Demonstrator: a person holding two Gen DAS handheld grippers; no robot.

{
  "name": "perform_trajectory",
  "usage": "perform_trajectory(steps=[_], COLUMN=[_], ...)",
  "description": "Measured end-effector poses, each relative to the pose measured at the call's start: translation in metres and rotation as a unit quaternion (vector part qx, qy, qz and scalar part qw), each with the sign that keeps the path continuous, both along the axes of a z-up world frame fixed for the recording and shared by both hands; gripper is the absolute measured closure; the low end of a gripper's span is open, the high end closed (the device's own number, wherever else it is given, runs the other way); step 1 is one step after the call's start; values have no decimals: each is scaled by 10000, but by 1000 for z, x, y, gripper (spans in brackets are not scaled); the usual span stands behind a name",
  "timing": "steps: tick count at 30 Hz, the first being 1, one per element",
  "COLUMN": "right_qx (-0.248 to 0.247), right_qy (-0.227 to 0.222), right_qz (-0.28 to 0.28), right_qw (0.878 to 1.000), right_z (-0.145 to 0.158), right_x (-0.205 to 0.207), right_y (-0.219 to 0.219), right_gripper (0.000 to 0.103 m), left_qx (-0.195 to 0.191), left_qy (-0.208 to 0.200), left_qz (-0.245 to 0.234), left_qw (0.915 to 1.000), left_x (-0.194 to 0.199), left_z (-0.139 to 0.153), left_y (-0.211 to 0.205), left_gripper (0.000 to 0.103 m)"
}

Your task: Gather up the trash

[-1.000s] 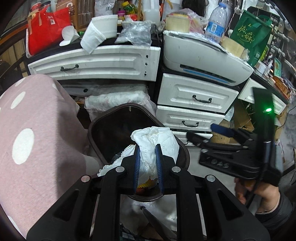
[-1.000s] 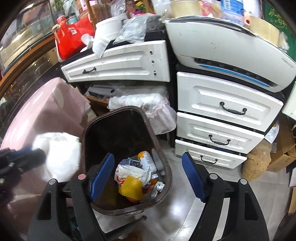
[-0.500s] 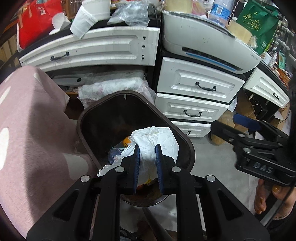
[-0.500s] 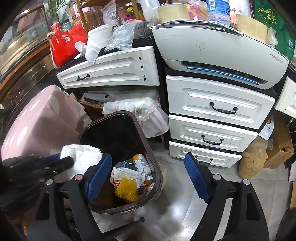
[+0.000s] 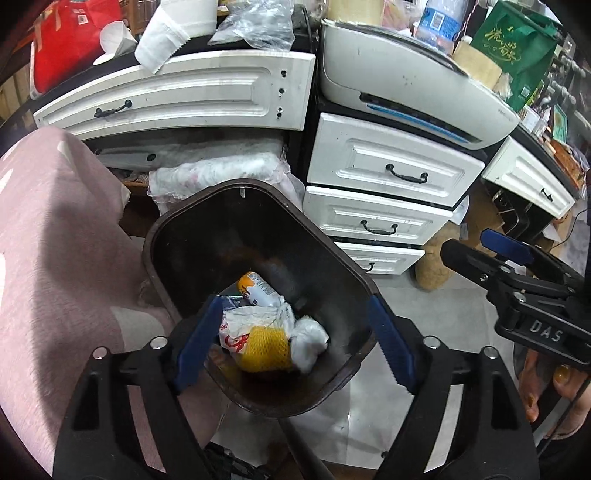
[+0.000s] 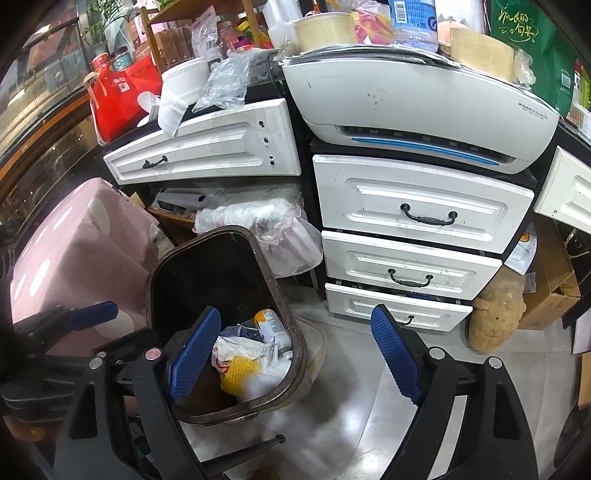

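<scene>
Trash dropped in the bin

The left claw (image 5: 291, 339), its jaws just spread apart, hangs empty above the white wad (image 5: 308, 338) inside the brown bin (image 5: 258, 206); the right claw (image 6: 295, 354) gapes empty too.

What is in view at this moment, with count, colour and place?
trash bin: one, dark brown, on the floor before the drawers
white crumpled bag: one, inside the bin
yellow foam net: one, in the bin beside the bag
can: one, orange and white, in the bin
drawers: three stacked, white, black handles
printer: one, white, atop the drawers
water bottle: one, clear, on the printer
red bag: one, upper left
pink cushion: one, white dots, left of the bin
left gripper: jaws just opened, empty, over the bin
right gripper: jaws open, empty
</scene>
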State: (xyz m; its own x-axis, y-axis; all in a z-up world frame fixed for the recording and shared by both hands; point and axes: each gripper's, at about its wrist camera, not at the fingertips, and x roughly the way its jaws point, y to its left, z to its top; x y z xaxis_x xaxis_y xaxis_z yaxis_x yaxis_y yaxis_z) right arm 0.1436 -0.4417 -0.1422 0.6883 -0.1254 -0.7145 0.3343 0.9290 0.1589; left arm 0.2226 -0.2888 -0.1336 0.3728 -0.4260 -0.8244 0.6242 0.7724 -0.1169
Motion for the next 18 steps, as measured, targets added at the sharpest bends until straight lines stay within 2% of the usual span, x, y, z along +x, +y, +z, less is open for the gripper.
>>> perform_trajectory(steps=[4,7,11,14,18], right_qx=[-54,-36,-28,-115,-367], right_qy=[-114,-286,-720,-1077,-1493], right_qz=[12,8,5,151,458], right_qw=[9999,9996,9974,9940,9870], right_z=[10,24,52,73,97], right_x=[-4,-11,-26,-38,-54], right_y=[5,11,28,50,84], right_gripper=[20,17,8,6,6], left_qx=[-119,-313,-674,-907,-1035], left_qy=[-265,-607,-1078,-1278,-1471], left_qz=[83,212,591,879,1264], left_qw=[9995,9974,9901,9837,9755], left_x=[-13,-27,-51,-65,-84], left_z=[20,44,80,100,118], left_y=[15,34,69,97,133], left_gripper=[19,13,6,6,6])
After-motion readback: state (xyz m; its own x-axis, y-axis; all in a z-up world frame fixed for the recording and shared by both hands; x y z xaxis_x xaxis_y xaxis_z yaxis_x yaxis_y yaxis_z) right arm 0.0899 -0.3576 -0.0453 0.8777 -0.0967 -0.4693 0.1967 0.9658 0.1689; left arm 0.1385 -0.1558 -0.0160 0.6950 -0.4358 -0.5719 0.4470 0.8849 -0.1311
